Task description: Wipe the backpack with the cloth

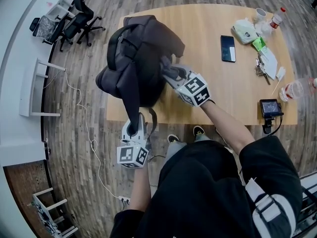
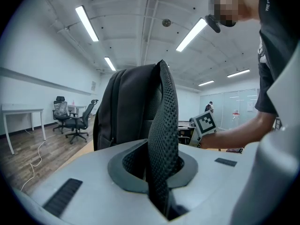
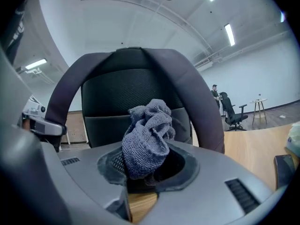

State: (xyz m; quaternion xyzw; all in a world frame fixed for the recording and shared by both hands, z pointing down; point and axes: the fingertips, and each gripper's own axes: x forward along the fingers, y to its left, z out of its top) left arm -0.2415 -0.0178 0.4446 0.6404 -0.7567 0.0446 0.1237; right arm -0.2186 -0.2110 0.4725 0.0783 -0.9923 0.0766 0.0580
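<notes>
A black backpack (image 1: 136, 58) stands upright on the wooden table (image 1: 213, 88), near its left end. One of its mesh shoulder straps (image 1: 132, 114) hangs off the front edge, and my left gripper (image 1: 133, 132) is shut on that strap (image 2: 164, 144). My right gripper (image 1: 174, 75) is shut on a bunched grey cloth (image 3: 146, 137) and holds it against the backpack's right side. In the right gripper view the cloth fills the jaws, with the backpack's back panel (image 3: 124, 97) and strap loop right behind it.
At the table's right end lie a black phone (image 1: 228, 48), a wipes pack (image 1: 244, 31), a cup (image 1: 260, 14), keys (image 1: 258, 69), a plastic bottle (image 1: 296, 89) and a small screen device (image 1: 270, 108). Office chairs (image 1: 74, 21) stand at the back left. A white cable (image 1: 89, 128) runs over the floor.
</notes>
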